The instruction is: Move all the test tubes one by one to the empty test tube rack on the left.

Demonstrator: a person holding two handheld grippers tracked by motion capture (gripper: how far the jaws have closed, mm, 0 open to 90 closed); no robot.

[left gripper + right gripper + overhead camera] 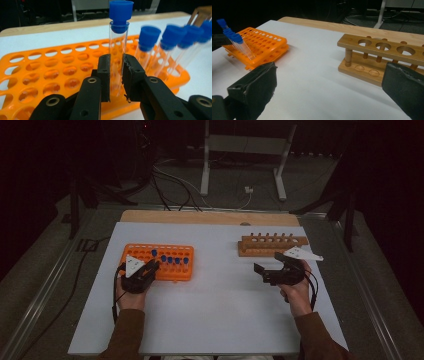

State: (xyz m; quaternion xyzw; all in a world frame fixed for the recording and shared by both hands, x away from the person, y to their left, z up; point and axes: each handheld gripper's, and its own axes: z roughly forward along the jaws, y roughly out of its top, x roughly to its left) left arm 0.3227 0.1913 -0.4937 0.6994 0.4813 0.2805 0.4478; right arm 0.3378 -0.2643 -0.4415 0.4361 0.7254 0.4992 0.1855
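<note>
Item: blue-capped test tube [117, 50], clamped upright by the left gripper [116, 75] over the orange rack [37, 75]. Right gripper [329, 82]: spread wide, empty, near the wooden rack [384, 53]. Wooden rack unfilled; remaining capped tubes [175, 45] left in orange rack; transfer judged barely begun.

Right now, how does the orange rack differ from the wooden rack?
The orange rack is plastic with many small holes in several rows; the wooden rack has one row of larger round holes. The orange rack holds blue-capped tubes, and the left gripper is shut on one tube there; the wooden rack stands empty, with the right gripper open beside it. Both sit on the white table.
</note>
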